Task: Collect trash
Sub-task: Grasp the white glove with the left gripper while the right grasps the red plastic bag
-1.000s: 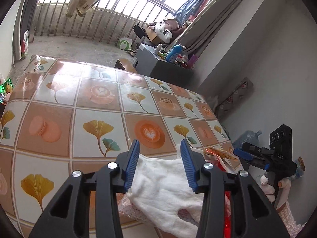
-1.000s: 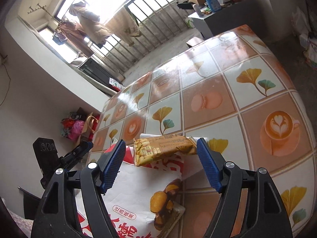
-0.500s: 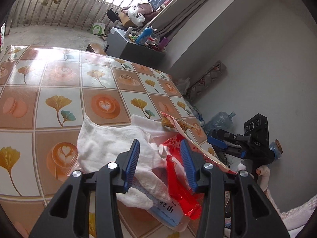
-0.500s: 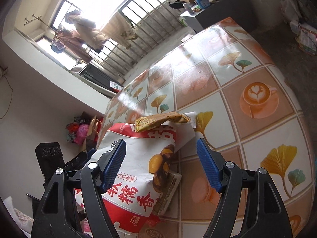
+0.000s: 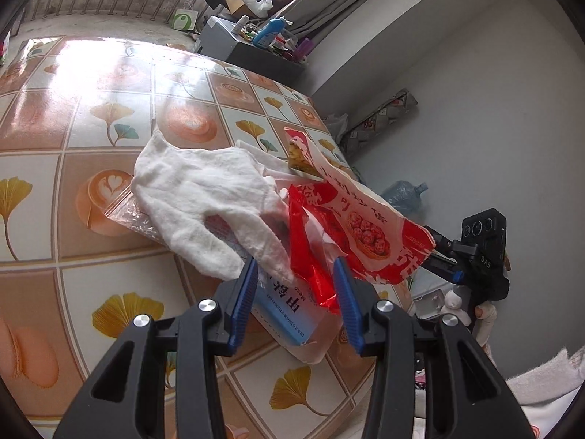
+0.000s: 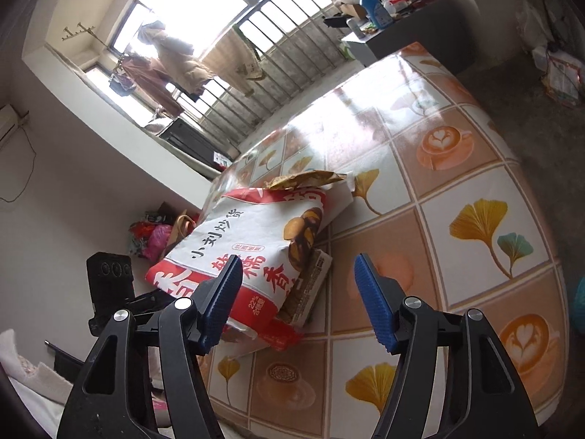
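The trash lies heaped at the table's (image 5: 65, 197) near edge. A cloth (image 5: 204, 197) drapes over a plastic bag (image 5: 128, 216) and a flat box (image 5: 285, 311). A large snack bag (image 6: 252, 248) lies beside the cloth, a small wrapper (image 6: 303, 180) at its far end.

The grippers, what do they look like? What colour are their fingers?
Both grippers look alike. The left gripper and the right gripper each have a black plastic frame with long cut-out holes and shiny silver bolts. Their fingers are bright blue ribbed pads. From the side, the right gripper shows a black box with round lenses on top. Light, fuzzy fabric shows at the bottom corners; it may be sleeves.
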`<state>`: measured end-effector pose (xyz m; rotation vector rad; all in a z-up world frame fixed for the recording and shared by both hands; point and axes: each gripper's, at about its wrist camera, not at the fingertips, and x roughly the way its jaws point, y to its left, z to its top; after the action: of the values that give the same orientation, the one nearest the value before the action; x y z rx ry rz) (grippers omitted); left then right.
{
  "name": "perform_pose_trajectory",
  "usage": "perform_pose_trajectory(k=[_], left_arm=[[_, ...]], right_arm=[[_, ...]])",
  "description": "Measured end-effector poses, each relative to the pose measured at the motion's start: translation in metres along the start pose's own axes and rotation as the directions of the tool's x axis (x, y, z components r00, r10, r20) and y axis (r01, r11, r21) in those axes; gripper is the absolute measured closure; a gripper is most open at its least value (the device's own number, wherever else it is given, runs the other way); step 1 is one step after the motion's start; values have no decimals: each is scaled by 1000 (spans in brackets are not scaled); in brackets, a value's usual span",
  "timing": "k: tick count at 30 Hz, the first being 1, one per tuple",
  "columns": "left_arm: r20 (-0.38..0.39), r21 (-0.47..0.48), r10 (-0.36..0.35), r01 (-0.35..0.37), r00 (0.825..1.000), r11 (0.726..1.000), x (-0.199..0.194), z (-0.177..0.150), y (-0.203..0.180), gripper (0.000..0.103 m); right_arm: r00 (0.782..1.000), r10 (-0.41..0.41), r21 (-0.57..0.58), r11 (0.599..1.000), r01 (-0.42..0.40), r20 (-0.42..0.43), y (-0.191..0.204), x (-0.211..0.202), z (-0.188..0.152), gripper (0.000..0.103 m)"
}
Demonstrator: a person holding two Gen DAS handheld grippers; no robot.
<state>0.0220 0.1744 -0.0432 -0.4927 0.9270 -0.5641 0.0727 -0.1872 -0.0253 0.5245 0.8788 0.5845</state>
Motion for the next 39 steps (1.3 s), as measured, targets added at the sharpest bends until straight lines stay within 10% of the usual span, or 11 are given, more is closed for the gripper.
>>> perform_pose_trajectory(k=[7,13,24,31,39], left_arm=[[65,-40,94,-91,993,995,-20,10,19,62],[102,-103,166,-156,981,982,-26,16,37,62],[99,-74,282,-275,954,959,-10,33,50,62],[78,-79,271,-265,959,961,-2,33,57,62],[50,-96,274,-269,960,958,7,36,67,62]], right_arm=[[998,55,-385,921,-50,3,89,-21,-34,41],[996,15,-409,911,-49,-85,112,49,-70,44],[946,-309,-661,691,291,95,146,107,-100,56],[930,-359,-639,697,326,83,135,119,-100,87],[934,-348,-637,701,321,88,141,119,-105,92]])
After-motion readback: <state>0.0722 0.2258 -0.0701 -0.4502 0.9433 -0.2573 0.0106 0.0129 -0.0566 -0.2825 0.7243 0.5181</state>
